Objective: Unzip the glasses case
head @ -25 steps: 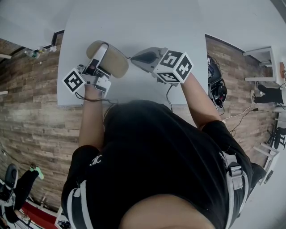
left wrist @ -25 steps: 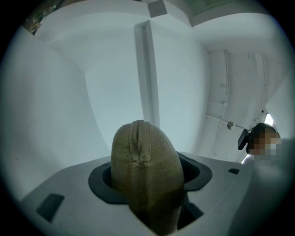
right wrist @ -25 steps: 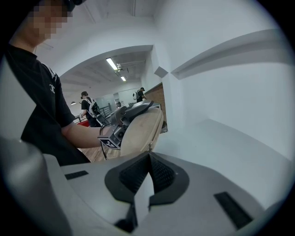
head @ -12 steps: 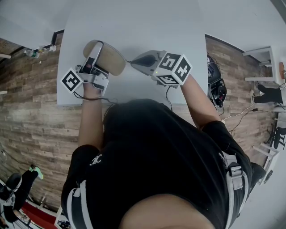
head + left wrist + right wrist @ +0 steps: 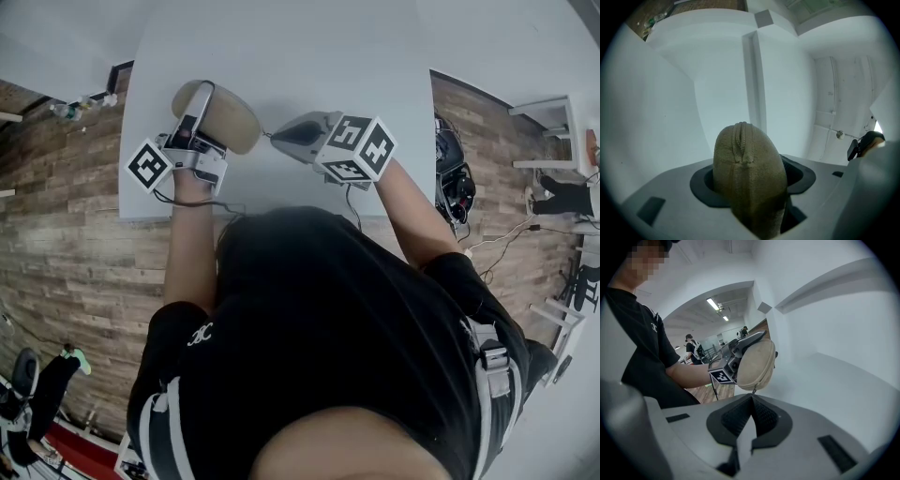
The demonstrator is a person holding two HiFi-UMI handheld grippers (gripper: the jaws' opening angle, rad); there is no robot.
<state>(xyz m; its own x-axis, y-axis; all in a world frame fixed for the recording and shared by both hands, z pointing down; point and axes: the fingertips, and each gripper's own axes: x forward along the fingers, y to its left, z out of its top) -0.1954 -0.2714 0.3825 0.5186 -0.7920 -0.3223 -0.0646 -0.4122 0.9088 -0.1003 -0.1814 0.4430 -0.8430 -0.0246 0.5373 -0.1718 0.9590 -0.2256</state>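
My left gripper [image 5: 201,105] is shut on a tan fabric glasses case [image 5: 228,118] and holds it above the white table [image 5: 281,47]. In the left gripper view the case [image 5: 749,174] fills the gap between the jaws, with its closed zipper [image 5: 740,139] running over the top. My right gripper [image 5: 271,135] is shut, its tips at the case's right end. In the right gripper view the small zipper pull [image 5: 753,388] hangs from the case [image 5: 757,363] straight into the closed tips of the right gripper [image 5: 752,398]. The left gripper [image 5: 737,349] clasps the case from behind.
The table's near edge [image 5: 281,217] lies just in front of the person's body. Wooden floor [image 5: 75,234] spreads to the left. Cables and dark gear [image 5: 457,183] lie on the floor at the right, beside a white stand [image 5: 553,117]. People stand far off [image 5: 692,350].
Both grippers and the case have drifted slightly left and away from the person in the head view. The grips look unchanged.
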